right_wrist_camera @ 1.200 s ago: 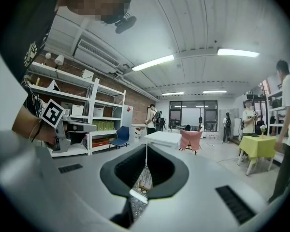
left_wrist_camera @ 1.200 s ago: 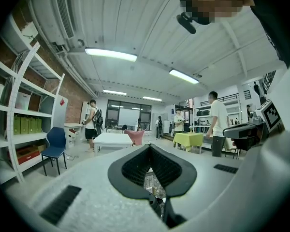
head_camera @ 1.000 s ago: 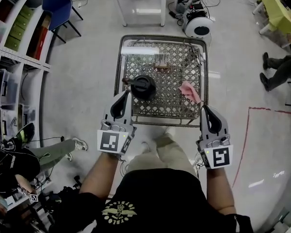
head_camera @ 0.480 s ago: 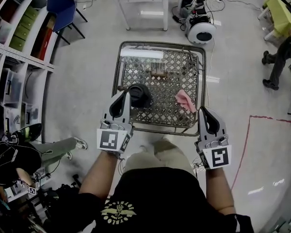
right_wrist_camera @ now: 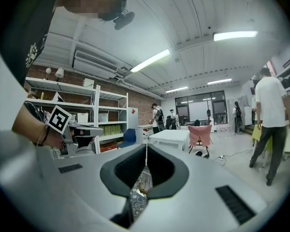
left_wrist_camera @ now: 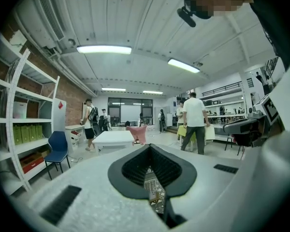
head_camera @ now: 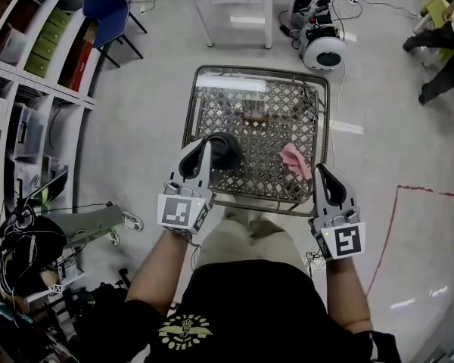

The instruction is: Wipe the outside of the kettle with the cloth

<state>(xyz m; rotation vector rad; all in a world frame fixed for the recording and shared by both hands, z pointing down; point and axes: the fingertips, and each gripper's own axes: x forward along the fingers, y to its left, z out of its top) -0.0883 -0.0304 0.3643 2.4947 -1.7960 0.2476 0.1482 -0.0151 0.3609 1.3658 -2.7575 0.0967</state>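
Presently, a black kettle (head_camera: 225, 150) is seen standing on the wire-mesh table (head_camera: 272, 134), near the table's near left corner, and a pink cloth (head_camera: 293, 159) is found lying on the same table toward its near right edge, well apart from the kettle. The left gripper (head_camera: 205, 143) is held over the table's near left edge, just beside the kettle, with its jaws brought together on nothing; whether the kettle is touched cannot be told. The right gripper (head_camera: 318, 169) is held at the table's near right corner, just beside the cloth, its jaws likewise closed and empty. A blue chair (head_camera: 110, 6) is seen beyond the table's far left corner.
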